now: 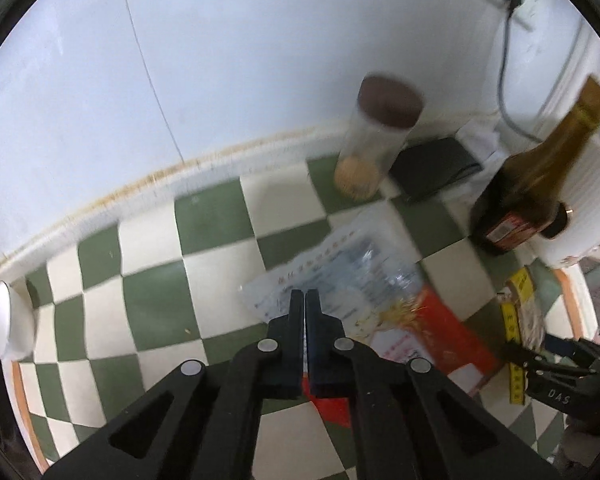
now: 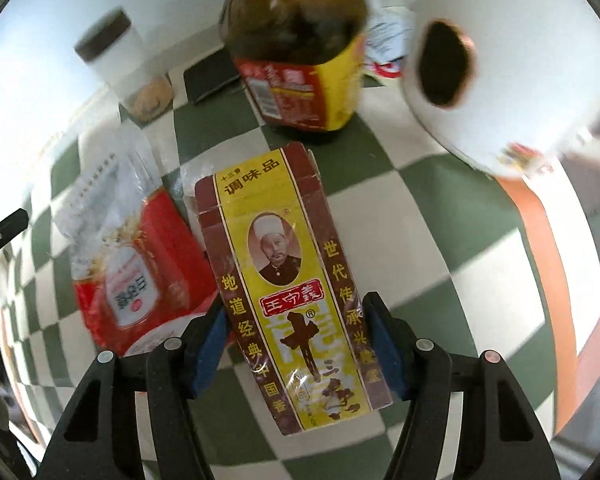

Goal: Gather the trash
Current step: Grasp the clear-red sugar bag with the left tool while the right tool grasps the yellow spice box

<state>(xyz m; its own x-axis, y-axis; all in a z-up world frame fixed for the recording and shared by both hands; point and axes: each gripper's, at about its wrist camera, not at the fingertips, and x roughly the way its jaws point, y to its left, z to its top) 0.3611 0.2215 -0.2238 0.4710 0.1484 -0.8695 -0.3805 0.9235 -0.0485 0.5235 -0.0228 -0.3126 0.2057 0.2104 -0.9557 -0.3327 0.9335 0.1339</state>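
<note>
The spice box [image 2: 296, 280] lies between the two blue pads of the right claw [image 2: 296, 344], its long axis running straight ahead from the claw, toward the dark bottle. The pads sit against the box's two long sides near its nearer end, so the claw is half-wide and appears to hold the box; whether it is lifted or resting on the checked cloth [image 2: 480, 280] I cannot tell. This is the hand on the job, and the box needs only to be drawn back and up, since what stands ahead of it is the obstacle.

Just to the left of the box, touching or nearly touching its long side, lies a crumpled red and clear wrapper [image 2: 140, 264]. In the left wrist view the same wrapper [image 1: 380, 304] lies directly ahead of and under the left claw [image 1: 305, 294], whose fingers are pressed almost together with only a thin slit between them. They seem to hold nothing, though the tips are over the wrapper's clear end, so a pinch on its film cannot be ruled out.

Ahead of the box's far end stands the dark bottle [image 2: 296, 52] with a red and yellow label, close enough that a forward push would likely knock it. To the right of the bottle is a white paper roll [image 2: 500, 60]. Farther off to the left ahead stand a clear jar [image 2: 128, 64] with a dark lid and a flat black object [image 2: 212, 74] by the wall. In the left view a white cup [image 1: 8, 320] sits far left.
</note>
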